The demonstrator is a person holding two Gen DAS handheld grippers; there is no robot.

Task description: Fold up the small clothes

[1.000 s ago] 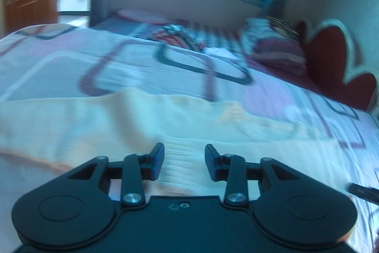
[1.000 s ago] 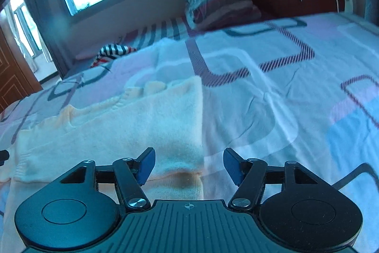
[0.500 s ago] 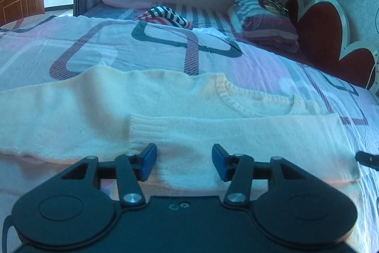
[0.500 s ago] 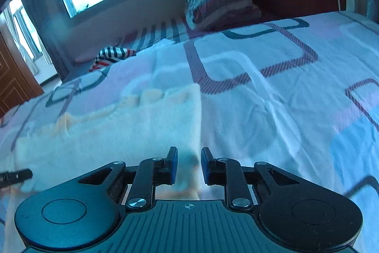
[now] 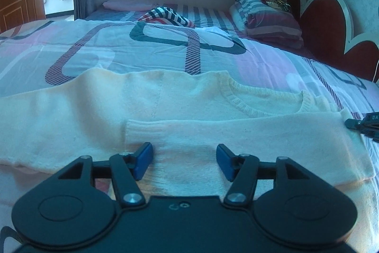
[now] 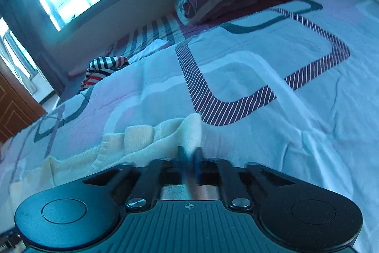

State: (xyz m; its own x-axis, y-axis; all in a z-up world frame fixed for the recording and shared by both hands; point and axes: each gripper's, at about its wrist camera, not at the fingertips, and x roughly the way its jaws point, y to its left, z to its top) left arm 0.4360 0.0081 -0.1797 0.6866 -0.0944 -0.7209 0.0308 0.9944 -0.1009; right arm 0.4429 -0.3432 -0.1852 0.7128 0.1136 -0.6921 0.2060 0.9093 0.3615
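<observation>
Left gripper opening up, right one clamped tight.

The left gripper [image 5: 184, 159] points down at a slant with its blue pads [image 5: 142, 161] well apart and still spreading, nothing pinched between them. The right gripper [image 6: 189, 157] tilts down too, rolled a bit sideways, its jaws closed right up on a fold of the cream sweater [image 6: 165, 134].

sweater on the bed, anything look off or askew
Mostly flat, but the cream sweater has its right edge bunched into a raised peak where the right gripper pinches it; nothing torn or spilled.
</observation>
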